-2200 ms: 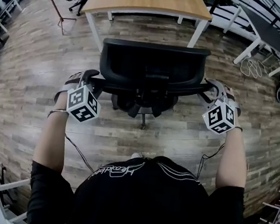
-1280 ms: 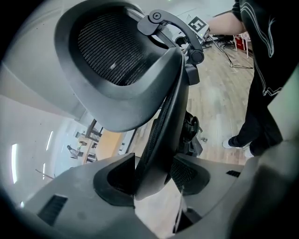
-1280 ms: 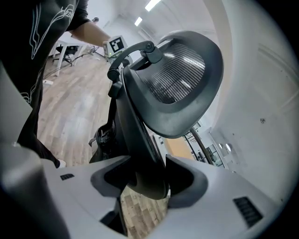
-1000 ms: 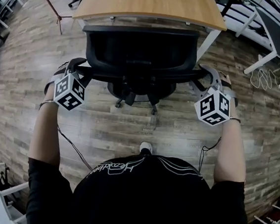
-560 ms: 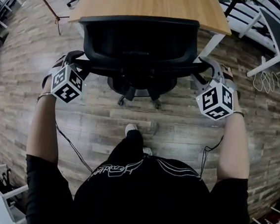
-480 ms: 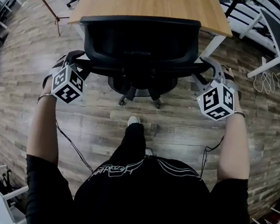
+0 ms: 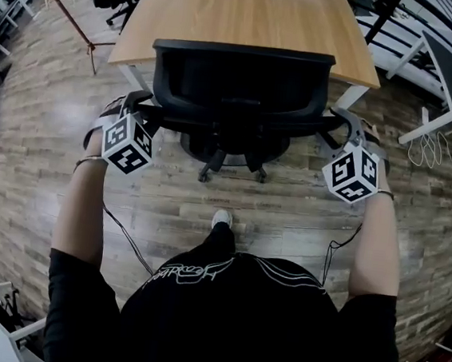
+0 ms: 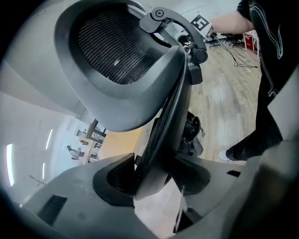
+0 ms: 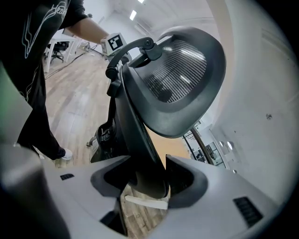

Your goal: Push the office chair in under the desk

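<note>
nearest me, the person's shoe is planted on the wood floor, right behind the middle of the chair. a little ahead, both arms reach out level. the left gripper is clamped on the left rim of the backrest, with the rim wedged between its pads. the right gripper grips the right rim the same way. both sets of jaws stand fairly wide, because the rim they bite on is thick.

the office chair sits squarely between the two grippers, its back to the person. its backrest runs side to side, parallel to the near edge of the desk. neither hand is nearer than the other, since each holds one end. the desk lies straight ahead, on the far side of the chair from the person. from above, the top of the backrest meets the desk's near edge, while the wheeled base shows on the floor on this side of that edge. i'd judge the chair is not yet fully in, and an even, straight push from both hands should keep it from swinging.

no box or bin comes into this. farther off are other desks and chairs.
</note>
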A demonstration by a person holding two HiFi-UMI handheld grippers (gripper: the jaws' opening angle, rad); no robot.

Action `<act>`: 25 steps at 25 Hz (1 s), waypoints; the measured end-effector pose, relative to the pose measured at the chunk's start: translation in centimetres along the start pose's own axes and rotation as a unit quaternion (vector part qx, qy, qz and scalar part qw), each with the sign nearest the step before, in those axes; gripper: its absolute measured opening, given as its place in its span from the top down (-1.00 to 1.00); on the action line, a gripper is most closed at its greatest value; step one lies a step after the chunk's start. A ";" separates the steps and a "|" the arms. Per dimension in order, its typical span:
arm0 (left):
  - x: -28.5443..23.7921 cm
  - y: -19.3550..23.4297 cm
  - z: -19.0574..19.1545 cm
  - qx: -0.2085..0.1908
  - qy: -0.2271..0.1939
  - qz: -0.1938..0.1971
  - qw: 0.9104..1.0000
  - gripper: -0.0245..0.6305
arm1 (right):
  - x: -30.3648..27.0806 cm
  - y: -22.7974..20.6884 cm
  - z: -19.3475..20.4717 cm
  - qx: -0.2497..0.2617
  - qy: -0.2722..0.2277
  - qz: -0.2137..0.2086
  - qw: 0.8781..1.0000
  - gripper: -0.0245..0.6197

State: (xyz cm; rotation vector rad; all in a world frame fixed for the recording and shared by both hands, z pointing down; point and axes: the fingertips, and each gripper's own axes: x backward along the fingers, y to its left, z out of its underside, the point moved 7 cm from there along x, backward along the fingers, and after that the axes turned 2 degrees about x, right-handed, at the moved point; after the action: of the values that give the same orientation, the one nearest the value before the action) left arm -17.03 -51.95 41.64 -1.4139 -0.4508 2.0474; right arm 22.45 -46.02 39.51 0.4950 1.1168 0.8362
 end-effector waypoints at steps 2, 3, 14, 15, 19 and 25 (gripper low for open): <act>-1.2 1.4 -0.2 -0.004 -0.002 0.001 1.000 0.24 | -1.3 -1.0 -0.1 -0.002 0.006 0.001 1.000 0.15; -1.8 2.1 -0.3 -0.006 -0.004 0.001 1.000 0.24 | -2.0 -1.5 -0.1 -0.003 0.009 0.000 1.000 0.15; -7.7 9.9 -1.0 -0.024 -0.029 0.001 0.999 0.24 | -8.6 -7.1 -1.1 -0.019 0.039 0.007 0.999 0.15; -8.1 10.3 -1.1 -0.025 -0.031 0.001 0.999 0.24 | -9.0 -7.3 -1.1 -0.020 0.041 0.008 0.999 0.15; -9.4 11.1 -1.1 -0.032 -0.037 0.000 0.999 0.24 | -10.3 -7.8 -1.0 -0.023 0.048 0.011 0.999 0.15; -10.7 12.8 -1.2 -0.038 -0.052 -0.006 0.998 0.24 | -11.9 -9.0 -1.2 -0.023 0.058 0.017 0.998 0.15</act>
State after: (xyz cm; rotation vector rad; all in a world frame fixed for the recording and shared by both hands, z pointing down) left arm -16.86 -68.71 41.42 -1.3494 -0.5857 2.1201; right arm 22.06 -60.94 39.50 0.4331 1.1947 0.9280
